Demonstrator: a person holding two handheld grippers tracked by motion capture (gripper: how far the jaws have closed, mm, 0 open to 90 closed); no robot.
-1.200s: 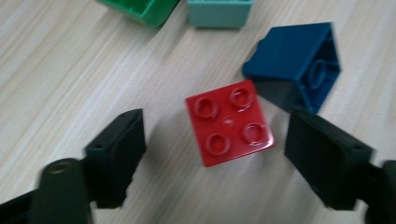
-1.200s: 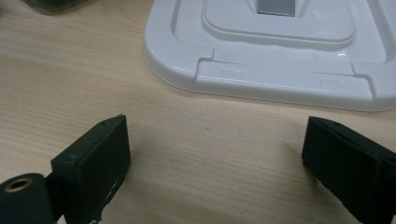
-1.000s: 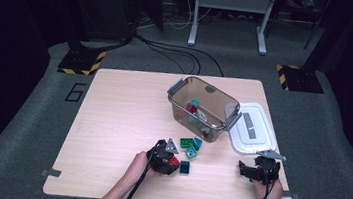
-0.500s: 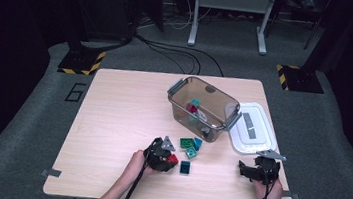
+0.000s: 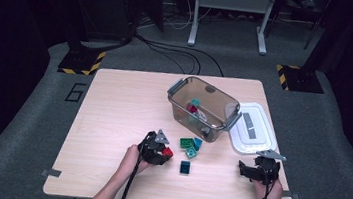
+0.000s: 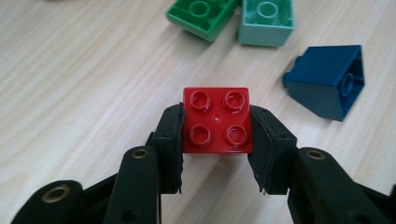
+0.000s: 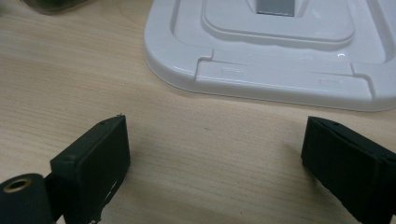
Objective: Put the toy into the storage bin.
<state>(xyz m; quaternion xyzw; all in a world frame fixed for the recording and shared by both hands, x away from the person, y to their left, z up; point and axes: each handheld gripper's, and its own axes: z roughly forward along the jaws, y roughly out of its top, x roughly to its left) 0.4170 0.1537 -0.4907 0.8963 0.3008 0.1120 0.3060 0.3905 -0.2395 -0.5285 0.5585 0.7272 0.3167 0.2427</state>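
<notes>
My left gripper [image 6: 215,126] is shut on a red four-stud brick [image 6: 217,120], held just above the wooden table; from above the red brick [image 5: 167,152] shows at the tip of the left gripper [image 5: 162,151]. Beyond it lie a green brick [image 6: 201,16], a mint brick [image 6: 266,19] and a dark blue brick [image 6: 329,80] tipped on its side. My right gripper [image 7: 215,149] stands open over bare table, just short of the white lid [image 7: 275,51]. In the high view the right gripper [image 5: 252,169] rests near the table's front right.
A clear plastic bin [image 5: 203,107] with several bricks inside stands at mid-table, its white lid [image 5: 251,130] lying to its right. Small bricks [image 5: 189,144] and a dark blue one [image 5: 185,167] lie in front of the bin. Cables and stands occupy the dark floor behind.
The left gripper has drawn back slightly to the left with the red brick, away from the loose bricks. The right gripper has stayed put.
</notes>
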